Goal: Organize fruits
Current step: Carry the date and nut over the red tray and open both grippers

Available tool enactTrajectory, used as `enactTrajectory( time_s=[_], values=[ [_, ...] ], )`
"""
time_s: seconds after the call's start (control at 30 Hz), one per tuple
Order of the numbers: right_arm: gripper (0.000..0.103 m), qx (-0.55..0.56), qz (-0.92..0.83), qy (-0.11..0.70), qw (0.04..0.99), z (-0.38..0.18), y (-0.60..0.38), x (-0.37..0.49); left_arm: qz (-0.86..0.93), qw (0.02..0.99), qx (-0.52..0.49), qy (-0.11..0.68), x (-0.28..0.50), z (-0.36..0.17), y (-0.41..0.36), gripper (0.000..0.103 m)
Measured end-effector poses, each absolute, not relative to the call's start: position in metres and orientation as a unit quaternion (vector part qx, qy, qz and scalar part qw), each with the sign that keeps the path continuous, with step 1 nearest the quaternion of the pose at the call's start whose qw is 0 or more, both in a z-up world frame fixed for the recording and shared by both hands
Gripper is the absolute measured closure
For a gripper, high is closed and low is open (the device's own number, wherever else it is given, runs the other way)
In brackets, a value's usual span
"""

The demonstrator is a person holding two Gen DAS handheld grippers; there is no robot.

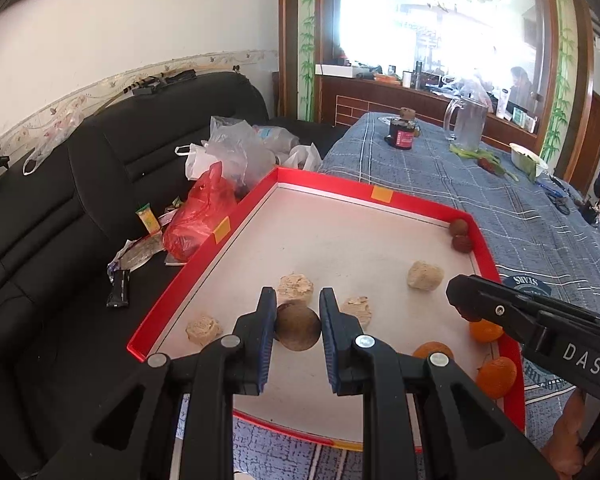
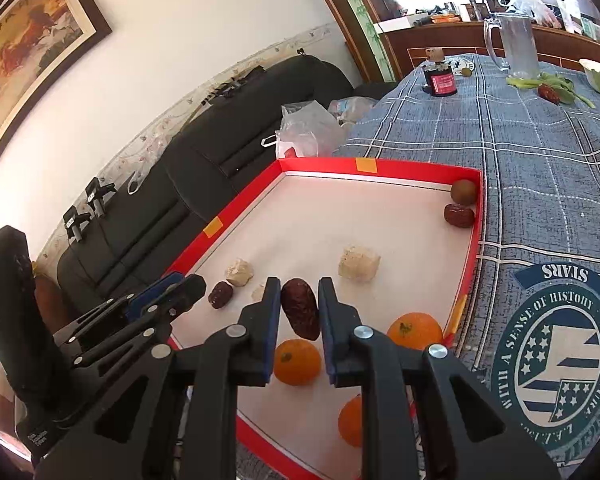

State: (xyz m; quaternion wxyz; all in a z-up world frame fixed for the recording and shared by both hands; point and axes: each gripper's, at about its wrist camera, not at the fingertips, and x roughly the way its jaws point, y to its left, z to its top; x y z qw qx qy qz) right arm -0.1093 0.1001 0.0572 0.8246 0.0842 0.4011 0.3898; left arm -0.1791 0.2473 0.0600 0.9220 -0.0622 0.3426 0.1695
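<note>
Both grippers work over the red tray (image 1: 384,199) at the near end of the table (image 1: 520,216), which is covered in a blue plaid cloth.

Left gripper (image 1: 298,322): jaws clamped on a round brown fruit (image 1: 298,330), a kiwi by the look of it, though the view is too soft to be sure. Pads sit on opposite sides at its widest part, and it hangs above the tray's near left area.

Right gripper (image 2: 299,310): jaws clamped on a dark red date (image 2: 300,314), gripped across its narrow waist, long axis running along the fingers. It hangs above the tray's near right area, over the oranges (image 2: 297,361).

Already lying in the tray: a kiwi (image 2: 463,191) and a second date (image 2: 459,215) touching each other in the far right corner; three oranges near the near right corner; a loose date (image 2: 221,294) toward the near left edge; pale crumbly lumps (image 2: 359,263) scattered mid-tray.

Handling judgement: both held fruits are light. The round fruit is firm but rolls, so the grip must stay on its equator. The date's skin is wrinkled and soft, so a hard squeeze would dent it; the mid-body hold looks sound.
</note>
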Motion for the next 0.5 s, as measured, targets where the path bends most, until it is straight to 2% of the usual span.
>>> enactTrajectory(
  time_s=[0.5],
  values=[
    [0.082, 0.077, 0.374, 0.413, 0.827, 0.0462, 0.1064, -0.1027, 0.169, 0.917, -0.065, 0.356, -0.1701, 0.0512, 0.2491, 0.082]
  ],
)
